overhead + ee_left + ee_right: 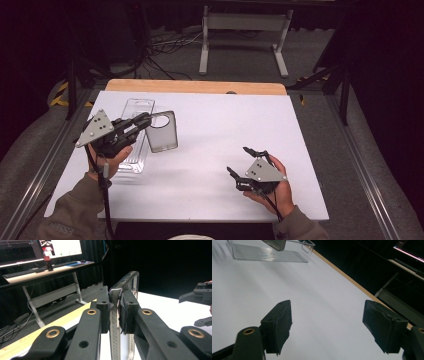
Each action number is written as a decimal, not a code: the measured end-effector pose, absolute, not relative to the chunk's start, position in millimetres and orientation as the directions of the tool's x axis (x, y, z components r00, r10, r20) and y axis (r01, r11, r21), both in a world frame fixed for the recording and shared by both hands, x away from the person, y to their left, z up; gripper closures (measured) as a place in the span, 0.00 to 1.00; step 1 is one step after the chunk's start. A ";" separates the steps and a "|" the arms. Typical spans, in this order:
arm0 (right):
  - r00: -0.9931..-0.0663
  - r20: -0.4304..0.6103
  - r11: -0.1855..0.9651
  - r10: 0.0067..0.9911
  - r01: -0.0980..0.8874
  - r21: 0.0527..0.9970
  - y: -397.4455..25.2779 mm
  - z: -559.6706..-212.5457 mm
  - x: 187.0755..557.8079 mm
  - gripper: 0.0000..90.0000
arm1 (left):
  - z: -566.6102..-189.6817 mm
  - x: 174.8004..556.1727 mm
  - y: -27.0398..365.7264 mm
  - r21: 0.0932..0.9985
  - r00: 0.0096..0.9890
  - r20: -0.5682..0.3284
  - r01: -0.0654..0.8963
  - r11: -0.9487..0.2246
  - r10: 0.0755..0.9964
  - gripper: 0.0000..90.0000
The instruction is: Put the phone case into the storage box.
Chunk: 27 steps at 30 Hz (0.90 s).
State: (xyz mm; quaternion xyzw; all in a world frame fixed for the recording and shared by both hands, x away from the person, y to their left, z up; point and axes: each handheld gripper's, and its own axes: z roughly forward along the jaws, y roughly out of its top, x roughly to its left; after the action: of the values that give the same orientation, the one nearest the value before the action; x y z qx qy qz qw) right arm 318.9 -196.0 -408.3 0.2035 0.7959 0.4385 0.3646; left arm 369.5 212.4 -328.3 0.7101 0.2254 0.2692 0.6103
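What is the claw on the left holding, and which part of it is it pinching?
The left claw pinches a see-through phone case by its thin side edge, near the camera-hole end, lifted above the table. The right claw is open and holds nothing.

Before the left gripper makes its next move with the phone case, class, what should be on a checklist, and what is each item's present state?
1. Left gripper shut on the translucent grey phone case: ok.
2. Case edge seated between both pads, seen in the left gripper view: ok.
3. Case lifted off the white table: cannot tell.
4. Clear plastic ribbed tray free beside the case: ok.
5. Right gripper open, holding nothing: ok.
6. Right gripper well apart from the case: ok.
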 end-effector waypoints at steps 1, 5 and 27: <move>-0.651 -0.402 0.533 0.644 0.004 0.846 -196.0 -408.3 318.9 0.27 | -328.3 369.5 212.4 0.988 0.753 0.107 -0.008 -0.153 0.649 0.89; -0.653 -0.399 0.534 0.644 0.010 0.845 -200.7 -410.3 317.4 0.26 | -327.3 369.7 215.2 0.988 0.752 0.108 -0.008 -0.155 0.651 0.89; -0.657 -0.366 0.519 0.660 0.046 0.854 -216.6 -421.5 321.1 0.26 | -319.0 369.5 238.3 0.992 0.713 0.103 -0.020 -0.127 0.693 0.89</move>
State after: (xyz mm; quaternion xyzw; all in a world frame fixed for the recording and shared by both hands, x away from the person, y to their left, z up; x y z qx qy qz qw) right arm 321.1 -216.6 -421.5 0.2210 0.7979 0.4378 0.3505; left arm 369.5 238.3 -319.0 0.6922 0.2433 0.2902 0.6144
